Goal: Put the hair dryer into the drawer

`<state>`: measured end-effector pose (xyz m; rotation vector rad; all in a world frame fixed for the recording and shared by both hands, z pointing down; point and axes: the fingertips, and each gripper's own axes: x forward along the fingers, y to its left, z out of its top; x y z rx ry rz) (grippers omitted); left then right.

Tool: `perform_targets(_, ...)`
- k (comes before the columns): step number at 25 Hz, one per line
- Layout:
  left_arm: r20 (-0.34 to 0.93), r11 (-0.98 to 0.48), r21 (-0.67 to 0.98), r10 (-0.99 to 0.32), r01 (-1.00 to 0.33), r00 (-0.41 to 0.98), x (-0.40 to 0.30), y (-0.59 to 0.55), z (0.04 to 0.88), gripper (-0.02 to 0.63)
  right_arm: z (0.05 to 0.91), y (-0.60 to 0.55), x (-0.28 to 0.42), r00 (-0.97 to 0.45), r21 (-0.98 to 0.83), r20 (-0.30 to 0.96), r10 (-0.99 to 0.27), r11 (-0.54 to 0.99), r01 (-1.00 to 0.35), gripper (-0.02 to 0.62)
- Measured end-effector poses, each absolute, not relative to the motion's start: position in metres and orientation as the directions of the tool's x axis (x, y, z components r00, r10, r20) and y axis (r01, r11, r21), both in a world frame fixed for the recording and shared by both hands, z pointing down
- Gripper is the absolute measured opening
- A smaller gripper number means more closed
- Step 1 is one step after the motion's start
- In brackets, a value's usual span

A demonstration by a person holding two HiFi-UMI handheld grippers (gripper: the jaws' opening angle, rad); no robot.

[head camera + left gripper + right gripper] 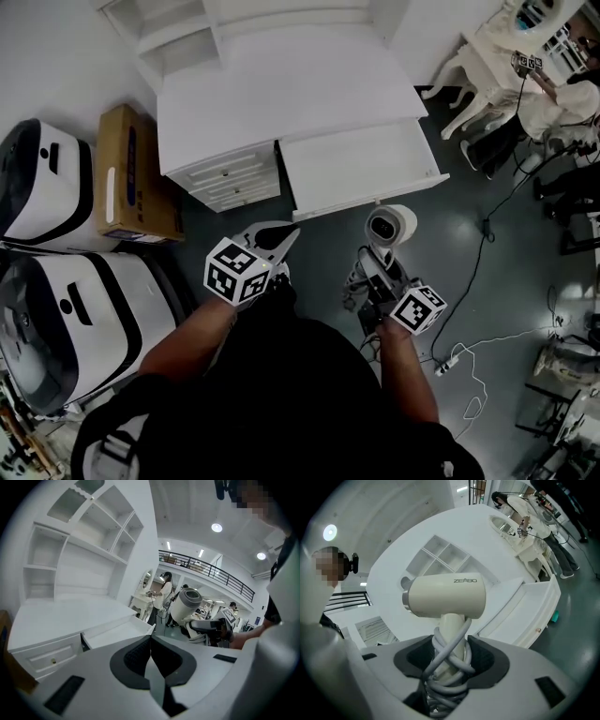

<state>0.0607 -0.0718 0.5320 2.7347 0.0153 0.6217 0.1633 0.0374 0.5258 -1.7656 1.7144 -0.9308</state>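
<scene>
Hair dryer is clamped in the right hand-held gripper. The jaws pinch the cream handle with its grey cord wound round it, and the barrel lies crosswise above the jaws. It hangs over the dark floor, just in front of the open drawer and apart from it. That drawer is pulled out on the right side of the white worktop, its inside showing white. The left hand-held gripper has its jaws pressed together with nothing between them, near the closed small drawers. A cardboard box stands beside the worktop's left end.
</scene>
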Motion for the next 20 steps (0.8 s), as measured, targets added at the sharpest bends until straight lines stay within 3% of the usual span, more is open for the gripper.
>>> perform_targets(12,0.441,-0.942,0.33,0.094,-0.064,0.893,0.09,-0.184,0.55,0.011,0.537,-0.074,0.201,-0.026,-0.734,0.191,-0.981,-0.125,-0.668,0.23)
perform_targets(20,0.44,-0.933,0.355,0.104,-0.067,0.892,0.109,-0.2,0.565,0.011,0.549,-0.108,0.222,-0.075,-0.618,0.296,-0.952,-0.131,-0.775,0.23)
